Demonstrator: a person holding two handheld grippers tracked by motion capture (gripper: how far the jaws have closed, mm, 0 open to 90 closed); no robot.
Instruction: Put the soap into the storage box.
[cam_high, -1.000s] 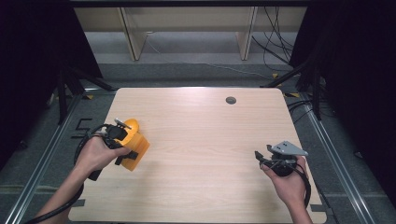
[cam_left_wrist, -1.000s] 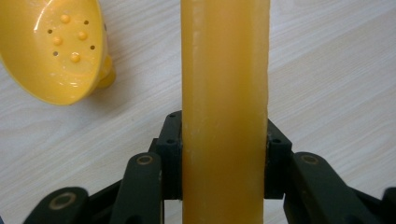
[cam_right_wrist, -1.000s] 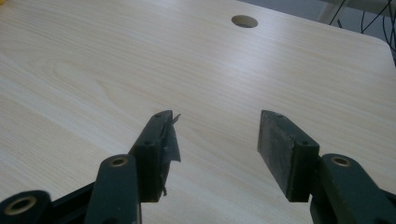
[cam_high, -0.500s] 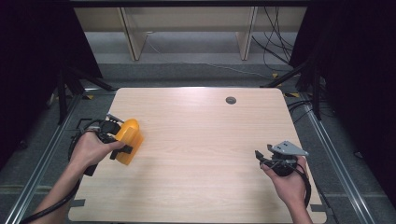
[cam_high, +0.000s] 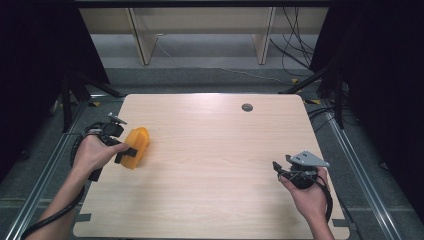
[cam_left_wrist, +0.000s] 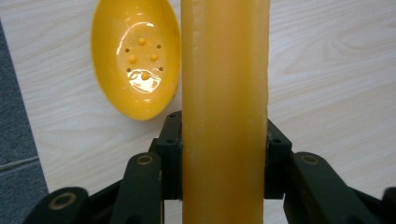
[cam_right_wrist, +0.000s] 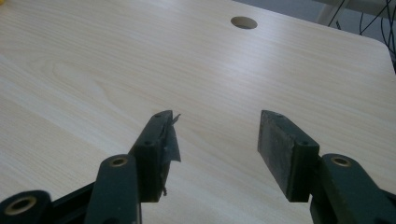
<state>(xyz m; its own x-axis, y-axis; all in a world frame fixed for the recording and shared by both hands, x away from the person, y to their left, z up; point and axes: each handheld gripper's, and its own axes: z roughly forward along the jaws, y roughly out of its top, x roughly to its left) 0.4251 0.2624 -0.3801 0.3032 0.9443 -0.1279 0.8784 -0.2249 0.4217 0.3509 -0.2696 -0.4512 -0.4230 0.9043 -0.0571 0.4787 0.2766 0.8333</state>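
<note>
The orange soap bar (cam_left_wrist: 225, 107) stands clamped between the jaws of the left tool (cam_left_wrist: 224, 154), which press on its two sides, so the pick-up looks done. In the high view the bar (cam_high: 136, 146) sits at the desk's (cam_high: 225, 165) left edge, in the left tool (cam_high: 120, 145), whether just above the wood or touching it cannot be told. Just beside it, on the desk, lies a yellow oval soap dish (cam_left_wrist: 136, 56) with small drain holes and raised dots in its bottom; it is empty, with a wet-looking gleam. What seems left is to set the bar somewhere, perhaps in that dish. The right tool (cam_right_wrist: 215, 149) hovers over the desk's right near part, jaws apart, holding nothing, with a scrap of tape on one pad.
</note>
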